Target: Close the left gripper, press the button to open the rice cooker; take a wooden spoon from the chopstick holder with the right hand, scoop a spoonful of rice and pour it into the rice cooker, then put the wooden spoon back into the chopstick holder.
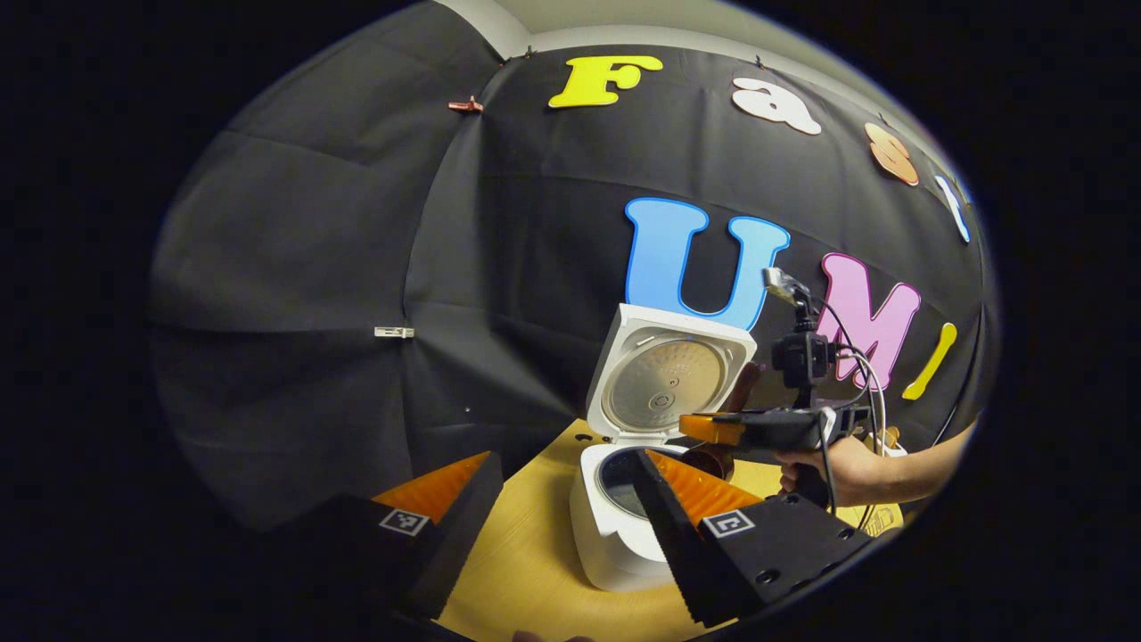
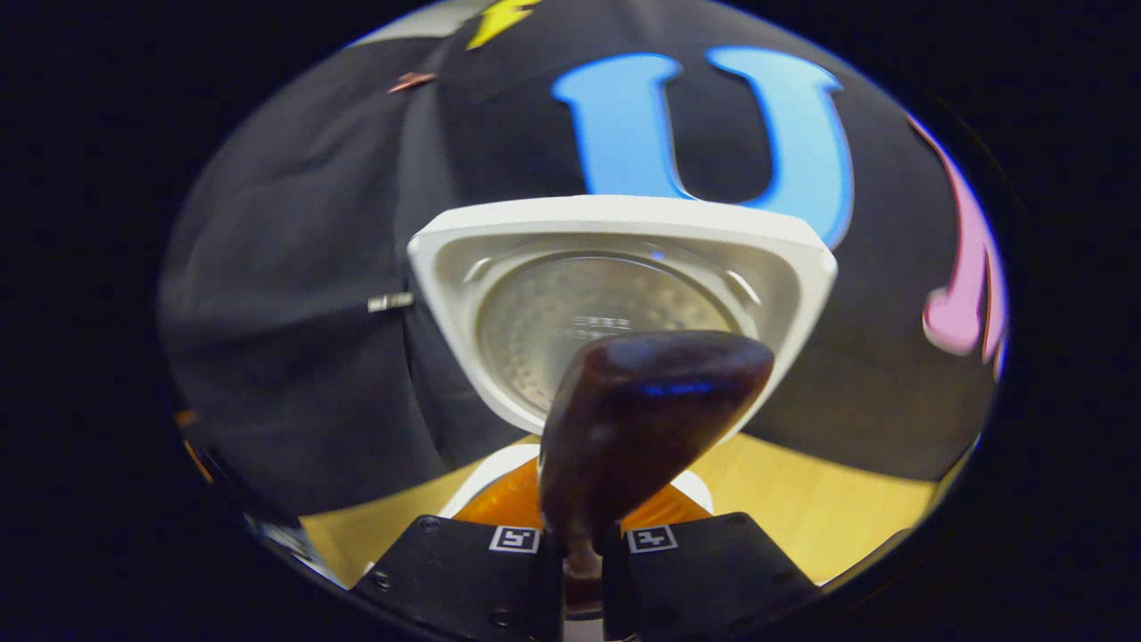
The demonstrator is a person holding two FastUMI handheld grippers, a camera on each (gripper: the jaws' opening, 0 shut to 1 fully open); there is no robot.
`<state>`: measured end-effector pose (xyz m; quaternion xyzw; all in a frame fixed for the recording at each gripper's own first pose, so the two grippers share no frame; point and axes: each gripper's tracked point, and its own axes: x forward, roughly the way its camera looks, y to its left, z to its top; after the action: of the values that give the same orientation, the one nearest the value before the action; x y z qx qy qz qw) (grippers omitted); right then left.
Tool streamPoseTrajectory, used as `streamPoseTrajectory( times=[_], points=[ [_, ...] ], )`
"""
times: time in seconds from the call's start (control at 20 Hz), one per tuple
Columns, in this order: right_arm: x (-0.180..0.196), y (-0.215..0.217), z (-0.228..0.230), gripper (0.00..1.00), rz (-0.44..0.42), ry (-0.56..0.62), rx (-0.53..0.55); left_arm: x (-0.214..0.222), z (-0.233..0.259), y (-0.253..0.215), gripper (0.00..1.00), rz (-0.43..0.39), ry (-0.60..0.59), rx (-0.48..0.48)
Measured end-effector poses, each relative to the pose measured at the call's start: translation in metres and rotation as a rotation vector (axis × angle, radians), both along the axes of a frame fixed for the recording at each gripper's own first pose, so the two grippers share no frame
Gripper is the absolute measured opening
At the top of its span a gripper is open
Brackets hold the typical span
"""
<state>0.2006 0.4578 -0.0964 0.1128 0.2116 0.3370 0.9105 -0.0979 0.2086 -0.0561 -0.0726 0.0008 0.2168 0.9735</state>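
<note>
Closest to us, the right gripper is clenching the wooden spoon by its neck, bowl raised toward the rice cooker's upright lid. We are seeing the cooker open on the yellow table, the pot mouth facing up. The left gripper is hanging released, fingers spread apart, just short of the cooker. We are judging the spoon light, stiff and glossy, so likely slippery; a hold low on the handle should be keeping it from twisting. We cannot tell whether rice is riding in the bowl.
</note>
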Motion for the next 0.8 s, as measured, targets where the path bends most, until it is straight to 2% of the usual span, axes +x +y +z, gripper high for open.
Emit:
streamPoseTrajectory(
  times=[0.1, 0.25, 0.55, 0.75, 0.8],
  points=[
    [0.004, -0.01, 0.004, 0.2, -0.046, 0.131, 0.148, 0.0, 0.002, -0.001, 0.95, 0.001, -0.001, 0.0],
    [0.01, -0.024, 0.011, 0.2, -0.086, 0.228, 0.313, 0.003, 0.004, -0.007, 0.95, -0.003, 0.0, 0.01],
    [-0.003, -0.078, 0.04, 0.2, -0.083, 0.268, 0.507, 0.012, 0.014, -0.031, 0.95, -0.027, -0.011, 0.037],
    [-0.005, -0.152, 0.058, 0.2, -0.139, 0.245, 0.575, 0.024, 0.025, -0.052, 0.95, -0.046, -0.024, 0.056],
    [-0.007, -0.174, 0.06, 0.2, -0.153, 0.222, 0.566, 0.029, 0.028, -0.058, 0.92, -0.056, -0.026, 0.062]
  ],
)
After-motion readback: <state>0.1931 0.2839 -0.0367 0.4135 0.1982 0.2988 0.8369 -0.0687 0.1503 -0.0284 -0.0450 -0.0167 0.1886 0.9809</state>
